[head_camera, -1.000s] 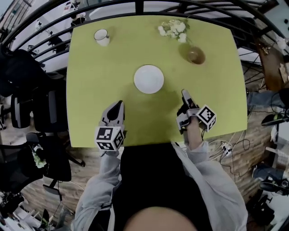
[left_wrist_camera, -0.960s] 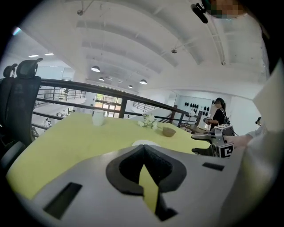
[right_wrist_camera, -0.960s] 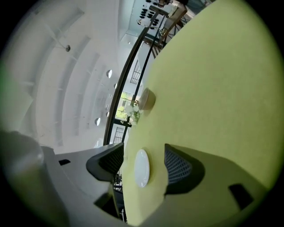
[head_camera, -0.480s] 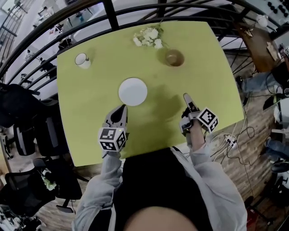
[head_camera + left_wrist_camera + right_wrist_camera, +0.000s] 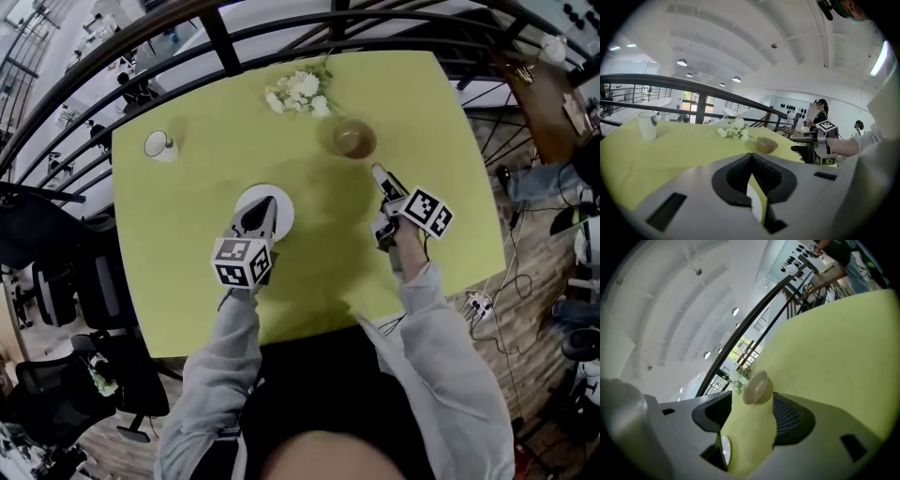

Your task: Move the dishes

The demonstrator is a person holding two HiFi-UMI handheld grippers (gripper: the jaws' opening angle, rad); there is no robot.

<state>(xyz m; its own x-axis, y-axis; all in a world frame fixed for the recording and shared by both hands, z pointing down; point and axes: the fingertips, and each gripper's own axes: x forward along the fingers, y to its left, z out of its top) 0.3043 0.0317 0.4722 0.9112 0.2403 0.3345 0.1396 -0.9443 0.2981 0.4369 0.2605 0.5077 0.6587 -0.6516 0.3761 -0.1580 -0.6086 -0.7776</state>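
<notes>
A white plate (image 5: 277, 208) lies at the middle of the green table (image 5: 187, 244). My left gripper (image 5: 260, 211) hovers over it with its jaws shut and nothing held; a sliver of the plate (image 5: 754, 206) shows under the closed tips of the left gripper (image 5: 752, 161). A brown bowl (image 5: 353, 139) stands far right of the plate. My right gripper (image 5: 378, 173) is open just short of it, empty. In the right gripper view the bowl (image 5: 756, 386) sits ahead of the jaws of the right gripper (image 5: 750, 420), apart from them.
A white mug (image 5: 159, 144) stands at the far left and a bunch of white flowers (image 5: 298, 91) at the far edge. A black railing (image 5: 216, 37) runs behind the table. Chairs (image 5: 56, 281) stand at the left; people stand in the distance (image 5: 819, 112).
Both grippers have moved forward from the near edge: the left one now sits over the plate, the right one has come up close to the bowl. Neither has taken hold of anything.
</notes>
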